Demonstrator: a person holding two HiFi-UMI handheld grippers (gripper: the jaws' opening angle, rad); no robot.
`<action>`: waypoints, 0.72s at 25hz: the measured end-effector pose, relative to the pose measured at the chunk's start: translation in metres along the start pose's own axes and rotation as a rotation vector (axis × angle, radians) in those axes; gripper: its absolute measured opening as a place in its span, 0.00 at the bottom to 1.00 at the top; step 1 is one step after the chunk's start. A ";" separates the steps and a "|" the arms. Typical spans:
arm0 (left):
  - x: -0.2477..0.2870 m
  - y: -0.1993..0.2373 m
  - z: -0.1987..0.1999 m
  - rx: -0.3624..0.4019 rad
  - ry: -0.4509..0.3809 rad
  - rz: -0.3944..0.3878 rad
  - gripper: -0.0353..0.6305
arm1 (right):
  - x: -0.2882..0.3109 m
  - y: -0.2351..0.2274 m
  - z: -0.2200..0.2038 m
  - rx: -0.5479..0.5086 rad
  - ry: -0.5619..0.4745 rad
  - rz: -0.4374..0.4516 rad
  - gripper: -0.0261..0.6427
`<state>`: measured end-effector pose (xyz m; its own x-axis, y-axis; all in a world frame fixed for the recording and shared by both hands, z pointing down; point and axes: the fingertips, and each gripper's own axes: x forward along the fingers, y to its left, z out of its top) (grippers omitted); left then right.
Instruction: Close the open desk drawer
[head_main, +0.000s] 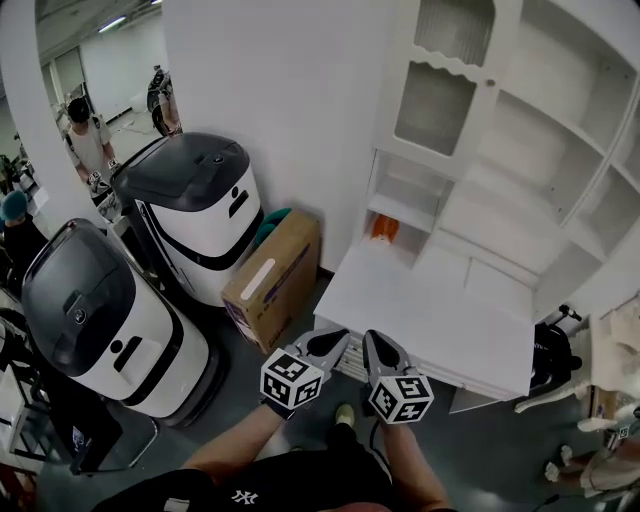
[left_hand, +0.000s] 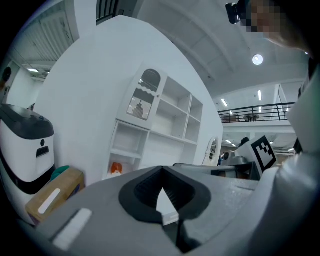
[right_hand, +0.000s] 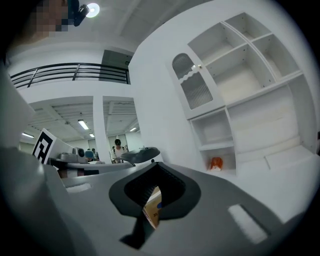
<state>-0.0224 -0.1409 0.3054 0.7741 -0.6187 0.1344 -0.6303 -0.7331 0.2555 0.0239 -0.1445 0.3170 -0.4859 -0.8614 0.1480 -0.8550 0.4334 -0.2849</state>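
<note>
A white desk with a tall shelf unit stands ahead of me in the head view. Just under its near edge a ribbed white drawer front shows beside the grippers; how far it stands out I cannot tell. My left gripper and right gripper hover side by side at that near left corner, pointing at the desk. Both are shut with nothing in them. In the left gripper view the left gripper's tips meet in front of the shelves. In the right gripper view the right gripper's tips meet too.
A cardboard box lies on the floor left of the desk, beside two white-and-grey service robots. A small orange object sits in the lowest shelf nook. People stand at far left. A black chair is at the right.
</note>
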 end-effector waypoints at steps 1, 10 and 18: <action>0.000 -0.002 0.005 0.011 -0.006 0.002 0.05 | -0.001 0.003 0.004 -0.006 -0.009 0.006 0.07; -0.010 0.005 0.002 0.033 -0.017 0.025 0.05 | -0.004 0.015 -0.002 -0.009 -0.022 0.014 0.07; -0.011 0.003 0.004 0.032 -0.022 0.029 0.05 | -0.004 0.015 0.001 -0.015 -0.019 0.010 0.07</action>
<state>-0.0328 -0.1374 0.3012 0.7543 -0.6454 0.1205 -0.6542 -0.7233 0.2210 0.0129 -0.1348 0.3116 -0.4911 -0.8617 0.1276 -0.8528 0.4458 -0.2719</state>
